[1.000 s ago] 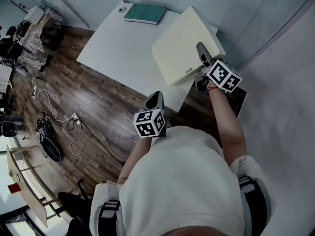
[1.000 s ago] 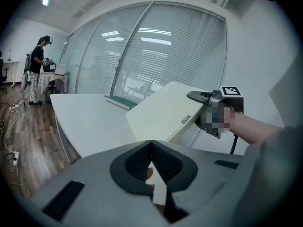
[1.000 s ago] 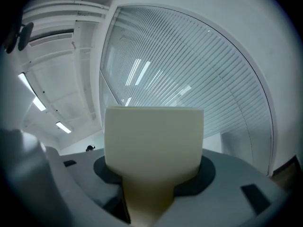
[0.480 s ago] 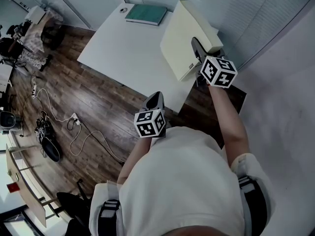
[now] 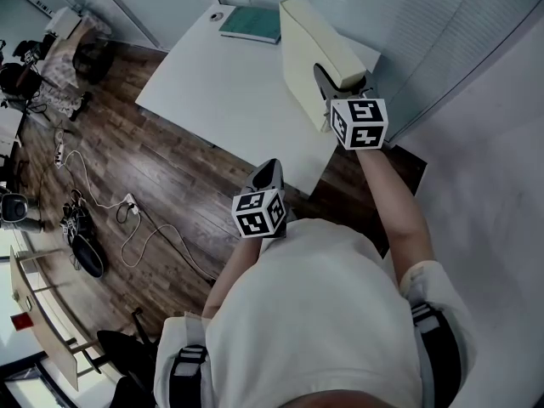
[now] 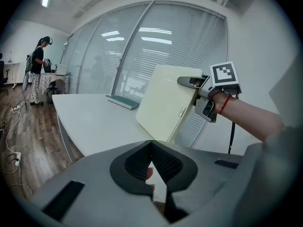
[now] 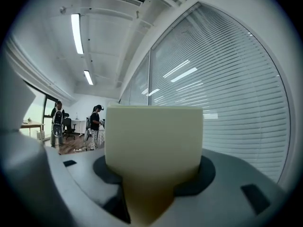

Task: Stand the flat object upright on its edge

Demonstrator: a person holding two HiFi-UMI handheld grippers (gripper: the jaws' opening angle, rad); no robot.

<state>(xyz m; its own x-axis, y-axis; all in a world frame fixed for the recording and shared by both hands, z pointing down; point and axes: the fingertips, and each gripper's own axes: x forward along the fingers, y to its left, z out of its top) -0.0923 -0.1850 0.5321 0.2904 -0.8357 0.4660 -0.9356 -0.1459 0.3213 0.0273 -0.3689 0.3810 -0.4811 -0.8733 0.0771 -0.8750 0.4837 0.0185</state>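
Table (image 5: pixel 229 83) first: white, same place as a second ago, nothing on it has slid. The big news is the binder (image 5: pixel 299 58). A second back it lay low over the table's near right corner with its broad cream face turned up at the head camera. Half a second back it was halfway over. Now it's swung right up, and from above we see mostly its narrow top side and a sliver of face. That's the task very nearly done, I'd say, but not quite. From the left gripper view the binder (image 6: pixel 165 105) leans, top tipped toward the blinds, so it isn't plumb yet. Whether its lower edge sits on the table I can't make out; the gripper body hides that corner.

Green book (image 5: pixel 251 24) at the far end, untouched and well clear of the action.

Right gripper (image 5: pixel 325 83) has climbed and rolled with the lift, its marker cube turned to a new face. It's clamped on the binder's near end, and its own view is filled by the cream slab (image 7: pixel 154 141) wedged between the pads. It will likely need a last bit of roll before letting go, or the thing topples.

Left gripper (image 5: pixel 270 168) hasn't budged, parked off the table near the person's body. Its pads (image 6: pixel 163 162) meet at the tip with nothing gripped.
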